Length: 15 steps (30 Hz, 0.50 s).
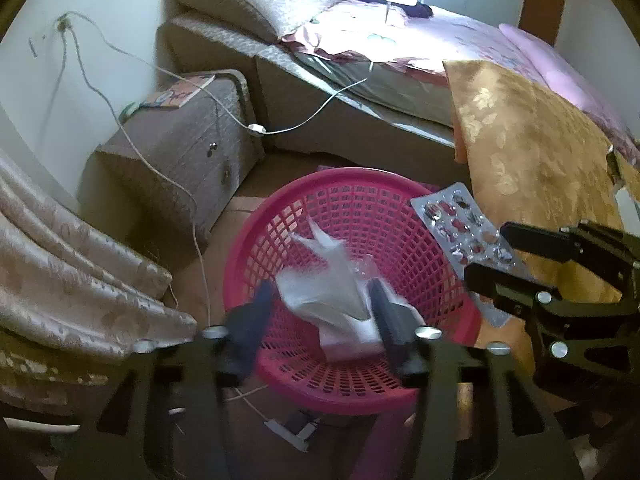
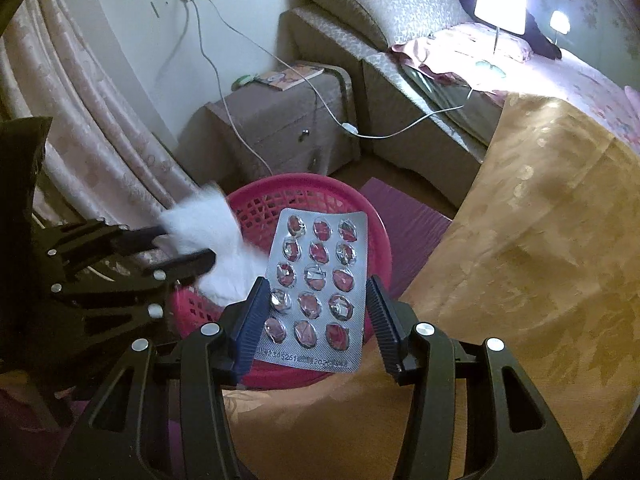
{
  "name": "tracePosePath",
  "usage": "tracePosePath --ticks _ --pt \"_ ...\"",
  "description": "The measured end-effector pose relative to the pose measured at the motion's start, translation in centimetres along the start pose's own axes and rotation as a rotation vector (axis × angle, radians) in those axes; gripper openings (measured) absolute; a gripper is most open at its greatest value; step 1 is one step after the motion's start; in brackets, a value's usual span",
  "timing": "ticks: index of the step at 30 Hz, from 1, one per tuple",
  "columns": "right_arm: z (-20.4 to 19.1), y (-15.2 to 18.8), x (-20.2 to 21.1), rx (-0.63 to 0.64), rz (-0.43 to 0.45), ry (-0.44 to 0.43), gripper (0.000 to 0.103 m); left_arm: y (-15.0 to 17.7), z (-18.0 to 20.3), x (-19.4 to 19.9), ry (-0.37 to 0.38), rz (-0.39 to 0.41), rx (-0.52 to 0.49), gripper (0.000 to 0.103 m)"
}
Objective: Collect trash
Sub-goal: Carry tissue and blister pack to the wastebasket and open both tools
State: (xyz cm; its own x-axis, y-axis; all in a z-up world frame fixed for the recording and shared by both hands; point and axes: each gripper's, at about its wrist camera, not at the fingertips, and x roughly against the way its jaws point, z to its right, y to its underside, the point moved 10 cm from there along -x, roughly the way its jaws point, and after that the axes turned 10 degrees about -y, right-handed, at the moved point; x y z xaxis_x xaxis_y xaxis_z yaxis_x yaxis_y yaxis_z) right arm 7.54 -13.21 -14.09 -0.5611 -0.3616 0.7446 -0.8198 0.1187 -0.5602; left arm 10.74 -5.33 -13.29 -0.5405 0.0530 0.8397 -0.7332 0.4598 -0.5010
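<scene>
A pink mesh basket (image 1: 352, 184) stands on the floor below both grippers. My left gripper (image 1: 320, 312) hangs over it with its jaws apart. A crumpled white tissue (image 1: 328, 296), blurred, lies loose between the fingers above the basket's inside. In the right wrist view the same tissue (image 2: 208, 224) shows at the tips of the left gripper (image 2: 186, 246). My right gripper (image 2: 318, 316) is shut on a silver blister pack (image 2: 316, 272) of mostly burst red pills, gripped by its two long edges. It is held over the basket's rim (image 2: 304, 184). The pack (image 1: 460, 224) also shows in the left wrist view.
An orange patterned cloth (image 2: 540, 260) hangs off the bed at the right, close beside the basket. A brown bedside cabinet (image 1: 188, 148) stands behind it, with white cables (image 1: 200, 240) trailing down to the floor. Curtains (image 1: 72, 264) hang at the left. A lit lamp (image 2: 500, 0) stands on the bed.
</scene>
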Motion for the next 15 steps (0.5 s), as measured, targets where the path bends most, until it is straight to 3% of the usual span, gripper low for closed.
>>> tracePosePath --ticks 4,8,15 --pt "0.1 0.1 0.3 -0.016 0.008 -0.004 0.050 0.0 -0.2 0.0 -0.007 0.000 0.010 0.057" --pt "0.5 0.2 0.9 -0.033 0.028 -0.008 0.058 0.0 -0.3 0.0 -0.008 -0.002 0.015 0.058" --pt "1.0 0.5 3.1 -0.056 0.081 -0.004 0.060 -0.4 -0.2 0.5 -0.005 0.023 0.025 0.058"
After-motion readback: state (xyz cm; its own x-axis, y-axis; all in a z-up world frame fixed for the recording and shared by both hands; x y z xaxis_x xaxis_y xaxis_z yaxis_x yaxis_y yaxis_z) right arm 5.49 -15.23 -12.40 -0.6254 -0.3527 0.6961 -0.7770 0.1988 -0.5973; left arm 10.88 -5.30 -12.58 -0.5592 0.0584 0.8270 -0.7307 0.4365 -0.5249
